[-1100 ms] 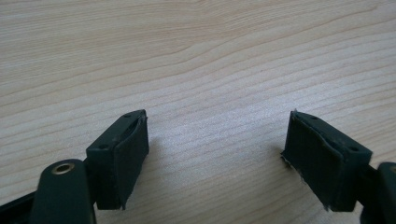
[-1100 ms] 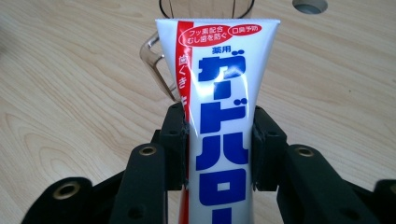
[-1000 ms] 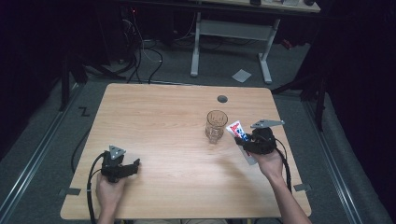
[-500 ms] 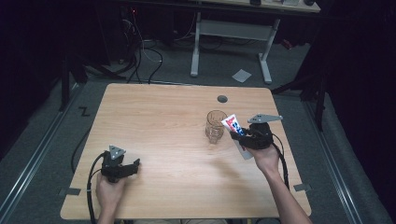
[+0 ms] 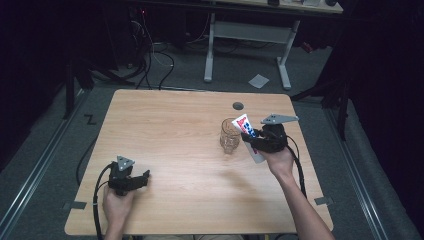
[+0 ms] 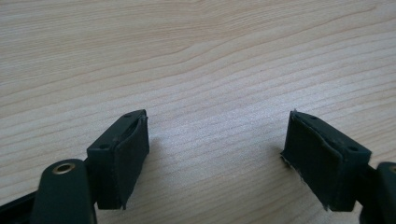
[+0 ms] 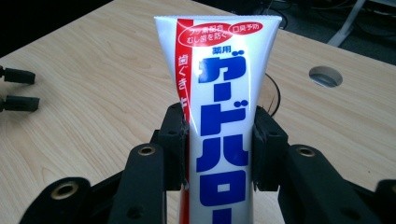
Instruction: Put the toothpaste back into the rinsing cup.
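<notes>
The right gripper [image 5: 250, 137] is clenching its fingers on a white plastic toothpaste tube with blue and red lettering [image 5: 246, 128] — in the right gripper view the two black pads are pressing against both sides of the tube [image 7: 219, 116], whose flat crimped end is pointing up and away from the hand. In the high view the tube is hanging tilted in the air above the light wooden counter [image 5: 175, 135], its upper end just beside the rim of a clear ribbed drinking glass [image 5: 229, 136] that is standing upright on the right half of the counter. A round grommet hole [image 5: 238, 106] is sitting near the far edge, behind the glass. The left gripper [image 5: 145, 176] is resting low near the front left corner — its fingers [image 6: 128, 154] are standing released, wide apart, with bare wood between them.
</notes>
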A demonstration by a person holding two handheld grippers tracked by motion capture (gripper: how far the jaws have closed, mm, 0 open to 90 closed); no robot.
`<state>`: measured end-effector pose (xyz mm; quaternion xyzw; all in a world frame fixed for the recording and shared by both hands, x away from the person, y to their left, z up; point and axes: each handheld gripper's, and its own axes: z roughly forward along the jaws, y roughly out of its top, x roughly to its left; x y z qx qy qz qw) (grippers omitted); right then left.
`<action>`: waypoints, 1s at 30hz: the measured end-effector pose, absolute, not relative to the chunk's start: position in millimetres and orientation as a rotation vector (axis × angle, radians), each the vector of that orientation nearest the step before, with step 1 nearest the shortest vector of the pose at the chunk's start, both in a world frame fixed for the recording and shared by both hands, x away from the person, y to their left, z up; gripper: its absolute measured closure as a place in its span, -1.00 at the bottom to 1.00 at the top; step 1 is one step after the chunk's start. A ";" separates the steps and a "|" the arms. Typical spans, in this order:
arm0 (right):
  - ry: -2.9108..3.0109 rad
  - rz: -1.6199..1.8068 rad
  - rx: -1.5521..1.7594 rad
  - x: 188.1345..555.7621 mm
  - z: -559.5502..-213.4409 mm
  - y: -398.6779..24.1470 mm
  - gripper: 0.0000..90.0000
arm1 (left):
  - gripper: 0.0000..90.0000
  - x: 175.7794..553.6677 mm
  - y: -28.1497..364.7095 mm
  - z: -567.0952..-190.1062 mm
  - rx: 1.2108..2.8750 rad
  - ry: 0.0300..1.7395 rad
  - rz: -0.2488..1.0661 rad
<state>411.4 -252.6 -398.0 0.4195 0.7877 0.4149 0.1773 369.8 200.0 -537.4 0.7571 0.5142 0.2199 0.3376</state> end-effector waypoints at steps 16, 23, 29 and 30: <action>2.218 1.202 1.175 431.7 -388.8 -243.6 0.40 | -0.50 369.8 200.1 -537.3 1.975 1.340 0.571; 2.199 1.223 1.170 440.2 -382.8 -240.1 0.40 | -0.50 369.8 200.2 -537.3 1.975 1.340 0.571; 2.193 1.229 1.164 447.8 -378.7 -236.1 0.39 | -0.50 369.8 200.1 -537.3 1.974 1.340 0.571; 2.191 1.228 1.161 449.3 -377.6 -235.3 0.39 | -0.50 369.8 200.2 -537.3 1.974 1.340 0.571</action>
